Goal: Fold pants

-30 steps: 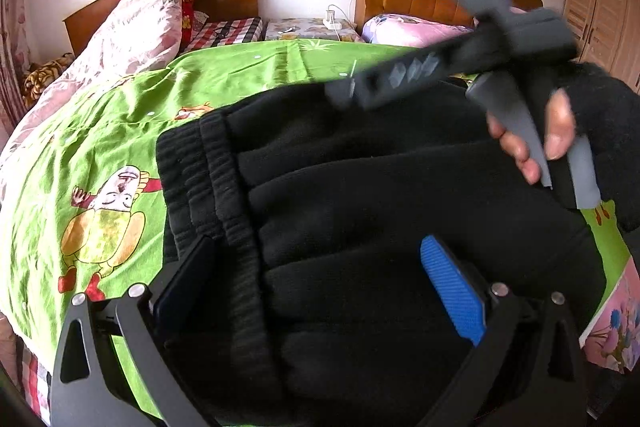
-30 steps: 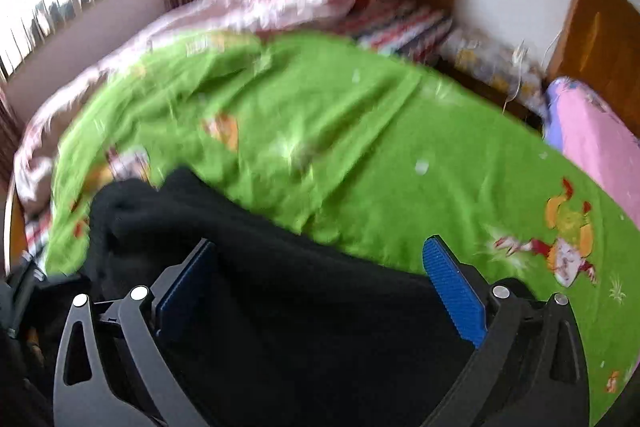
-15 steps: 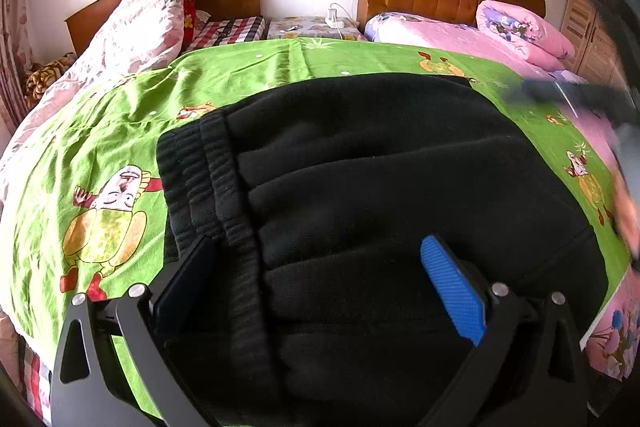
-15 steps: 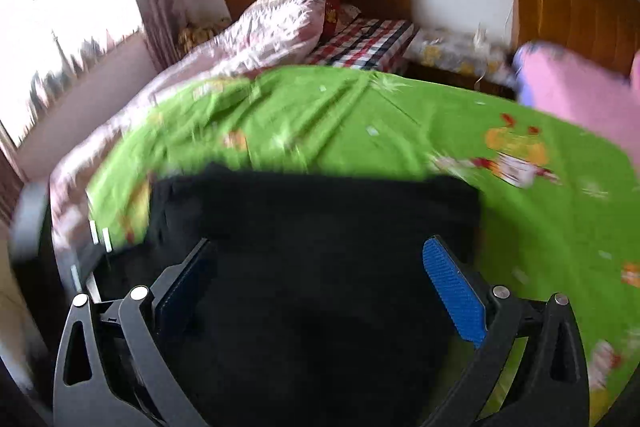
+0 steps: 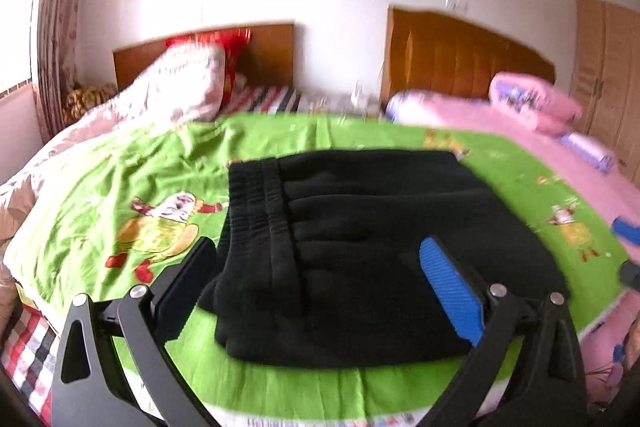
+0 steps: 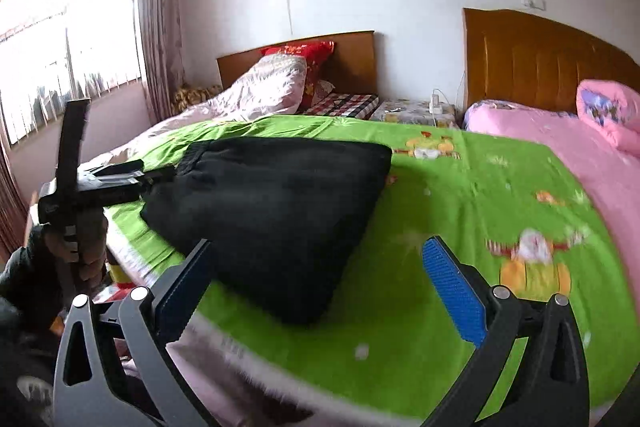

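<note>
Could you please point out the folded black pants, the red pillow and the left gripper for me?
black pants (image 5: 380,227): left wrist view, top layer.
red pillow (image 6: 304,50): right wrist view, upper face.
left gripper (image 5: 320,291): left wrist view, midway between fingers.

Left wrist view motion-blurred: headboards (image 5: 460,55) and pillows soft, sheet (image 5: 100,187) print indistinct. Pants (image 5: 360,247) near edge partly behind left fingers (image 5: 452,291). Right gripper only a blue-and-black fragment (image 5: 628,251) at frame edge. Right view: person's hand (image 6: 86,247) mostly hidden behind the left gripper handle.
</note>
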### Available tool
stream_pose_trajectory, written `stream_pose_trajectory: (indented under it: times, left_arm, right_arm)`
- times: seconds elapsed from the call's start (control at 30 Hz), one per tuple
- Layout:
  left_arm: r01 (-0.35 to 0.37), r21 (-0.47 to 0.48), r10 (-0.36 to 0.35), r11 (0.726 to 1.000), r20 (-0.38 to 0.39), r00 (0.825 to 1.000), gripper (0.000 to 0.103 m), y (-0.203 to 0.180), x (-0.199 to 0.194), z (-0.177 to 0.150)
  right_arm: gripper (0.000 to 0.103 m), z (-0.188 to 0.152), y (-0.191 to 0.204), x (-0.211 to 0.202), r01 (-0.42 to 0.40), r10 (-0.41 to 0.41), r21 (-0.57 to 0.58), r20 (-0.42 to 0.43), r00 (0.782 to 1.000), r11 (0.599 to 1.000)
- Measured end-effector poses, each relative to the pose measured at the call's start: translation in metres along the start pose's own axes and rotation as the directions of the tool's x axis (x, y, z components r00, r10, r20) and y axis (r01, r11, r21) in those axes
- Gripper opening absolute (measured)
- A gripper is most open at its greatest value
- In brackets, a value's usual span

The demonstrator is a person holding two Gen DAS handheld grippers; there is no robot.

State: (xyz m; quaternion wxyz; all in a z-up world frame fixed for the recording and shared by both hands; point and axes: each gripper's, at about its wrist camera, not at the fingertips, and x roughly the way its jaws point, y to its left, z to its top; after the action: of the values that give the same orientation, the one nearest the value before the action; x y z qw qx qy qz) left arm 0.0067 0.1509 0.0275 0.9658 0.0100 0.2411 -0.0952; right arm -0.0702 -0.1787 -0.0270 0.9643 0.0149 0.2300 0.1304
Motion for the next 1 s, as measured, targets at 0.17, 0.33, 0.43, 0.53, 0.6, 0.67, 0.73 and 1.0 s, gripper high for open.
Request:
stream_pose_trajectory:
  times: [0.17,0.33,0.43,0.53,0.6,0.67,0.73,1.0]
  left_arm:
    - [-0.107,-0.048,0.105,0.993,-0.043,0.993,0.102,-0.008,-0.02,-0.021]
    - [-0.132,-0.128,0.128,0.983,-0.038,0.991,0.102,-0.016,-0.019,-0.027]
    - [-0.143,-0.108,0.145,0.984,0.013,0.989,0.102,-0.027,-0.027,-0.033]
    - [-0.142,-0.041,0.143,0.989,0.023,0.989,0.102,-0.041,-0.027,-0.04]
    - [-0.128,-0.032,0.128,0.991,0.023,0.991,0.102,-0.043,-0.027,-0.042]
    - [-0.129,-0.025,0.13,0.991,0.032,0.991,0.102,-0.044,-0.028,-0.041]
    - [-0.134,-0.025,0.135,0.991,0.038,0.99,0.102,-0.045,-0.029,-0.041]
    - [-0.152,-0.026,0.153,0.988,0.039,0.987,0.102,-0.047,-0.029,-0.043]
  right_arm:
    - [0.099,-0.021,0.014,-0.013,0.07,-0.068,-0.032,0.058,0.996,0.997]
    - [0.099,-0.015,0.044,-0.011,0.102,-0.091,-0.095,0.112,0.99,0.99]
    - [0.099,-0.012,0.06,-0.011,0.107,-0.084,-0.143,0.159,0.984,0.984]
    - [0.099,-0.009,0.068,-0.004,0.089,-0.065,-0.169,0.143,0.988,0.982]
    - [0.099,-0.009,0.069,0.0,0.075,-0.052,-0.172,0.13,0.99,0.982]
    - [0.099,-0.009,0.07,0.001,0.072,-0.05,-0.174,0.127,0.991,0.982]
    - [0.099,-0.009,0.069,0.002,0.07,-0.049,-0.167,0.127,0.991,0.984]
    - [0.099,-0.012,0.065,0.004,0.069,-0.055,-0.129,0.111,0.992,0.989]
